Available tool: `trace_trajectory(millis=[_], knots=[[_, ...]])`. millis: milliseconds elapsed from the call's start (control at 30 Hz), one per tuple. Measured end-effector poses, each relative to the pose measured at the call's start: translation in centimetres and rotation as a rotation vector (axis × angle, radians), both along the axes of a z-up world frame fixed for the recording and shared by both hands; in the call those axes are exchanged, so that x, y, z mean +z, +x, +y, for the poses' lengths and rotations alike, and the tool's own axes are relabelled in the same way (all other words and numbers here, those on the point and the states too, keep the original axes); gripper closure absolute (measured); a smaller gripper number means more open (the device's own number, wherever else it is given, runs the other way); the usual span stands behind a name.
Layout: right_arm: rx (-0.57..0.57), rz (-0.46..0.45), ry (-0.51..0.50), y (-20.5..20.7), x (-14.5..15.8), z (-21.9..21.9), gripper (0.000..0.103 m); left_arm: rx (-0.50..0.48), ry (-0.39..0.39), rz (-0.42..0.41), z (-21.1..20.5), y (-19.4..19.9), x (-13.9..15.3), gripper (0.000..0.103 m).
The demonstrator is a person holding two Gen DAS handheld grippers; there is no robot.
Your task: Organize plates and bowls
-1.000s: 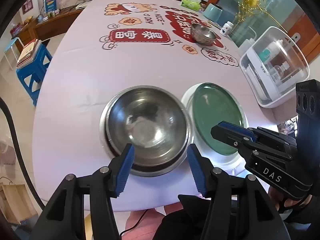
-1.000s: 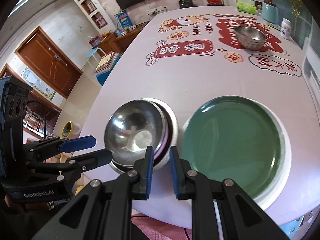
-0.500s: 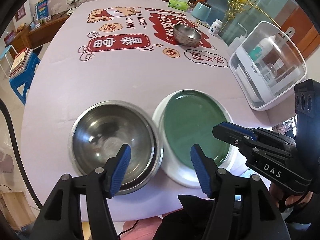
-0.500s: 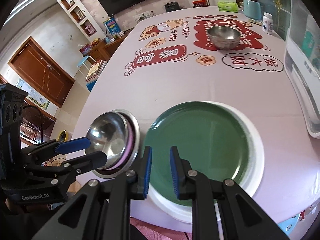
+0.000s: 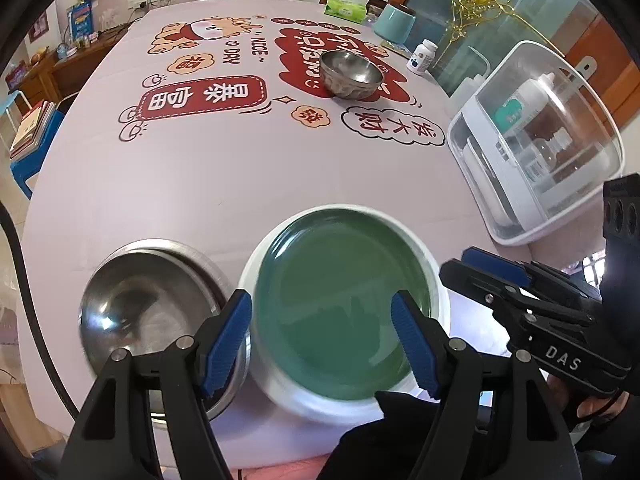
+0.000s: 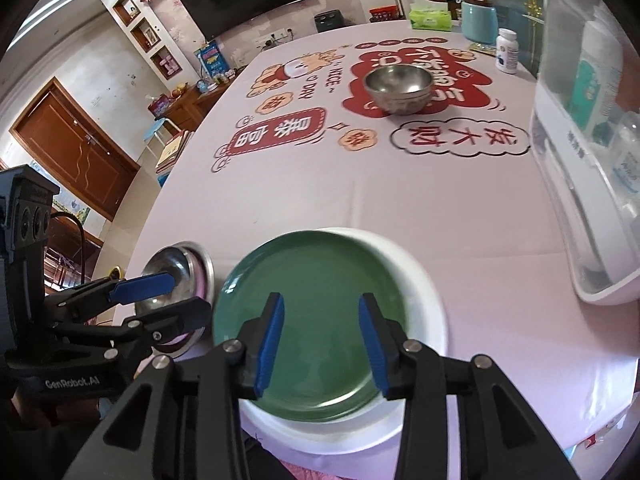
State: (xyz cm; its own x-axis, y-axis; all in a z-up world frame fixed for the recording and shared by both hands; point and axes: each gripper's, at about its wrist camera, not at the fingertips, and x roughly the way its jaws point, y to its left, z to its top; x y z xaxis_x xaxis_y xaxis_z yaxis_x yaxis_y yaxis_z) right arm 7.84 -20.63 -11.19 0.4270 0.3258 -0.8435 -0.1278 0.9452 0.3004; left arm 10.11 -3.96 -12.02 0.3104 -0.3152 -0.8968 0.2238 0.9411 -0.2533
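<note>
A green plate lies on a larger white plate at the table's near edge; both show in the right wrist view, green plate on white plate. To their left a steel bowl sits nested on a pink-rimmed dish and steel plate. A small steel bowl stands far back, also in the right wrist view. My left gripper is open above the green plate's near left. My right gripper is open over the green plate.
A clear-lidded white container stands at the table's right edge. A teal canister, a white pill bottle and a green tissue box stand at the far end. A blue stool with books is left of the table.
Both grippers have shifted right, from the steel bowl to over the green plate. My right gripper has opened from shut. The dishes have not moved.
</note>
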Motion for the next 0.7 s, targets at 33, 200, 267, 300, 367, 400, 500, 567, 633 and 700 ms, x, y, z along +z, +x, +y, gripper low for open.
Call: trace_trajectory(millis=[33,200,267,300,367,400,500,567,633,700], knots=[[-0.002,0.001,-0.001,0.1,0.0,-0.4,0.059,0.003,0.003,0.001,-0.4,0.3,0.0,0.032],[-0.025,-0.007,-0.012,1.2,-0.1,-2.9,0.057,0.014,0.033,0.015,-2.1,2.1,-0.2,0.032],[-0.025,-0.010,-0.026,1.8,-0.2,-3.6,0.054,0.014,0.049,0.025,-2.9,3.1,-0.2,0.030],[-0.025,-0.008,-0.029,2.1,-0.3,-3.9,0.054,0.016,0.054,0.029,-3.2,3.6,-0.2,0.030],[-0.027,-0.006,-0.032,3.1,-0.3,-4.6,0.054,0.021,0.065,0.039,-3.7,4.6,-0.2,0.030],[-0.036,-0.009,-0.036,3.7,-0.2,-5.0,0.054,0.025,0.073,0.045,-4.0,5.3,-0.2,0.030],[-0.065,-0.019,-0.037,5.5,0.0,-6.1,0.053,0.027,0.093,0.076,-4.7,7.3,-0.4,0.029],[-0.089,-0.022,-0.023,7.2,0.3,-6.9,0.053,0.031,0.131,0.077,-5.4,8.9,-0.2,0.029],[-0.115,-0.022,-0.005,9.0,0.7,-7.6,0.053,0.038,0.168,0.074,-5.9,10.2,0.1,0.029],[-0.143,-0.015,0.010,11.0,1.1,-8.1,0.053,0.048,0.197,0.075,-6.2,11.7,0.5,0.029]])
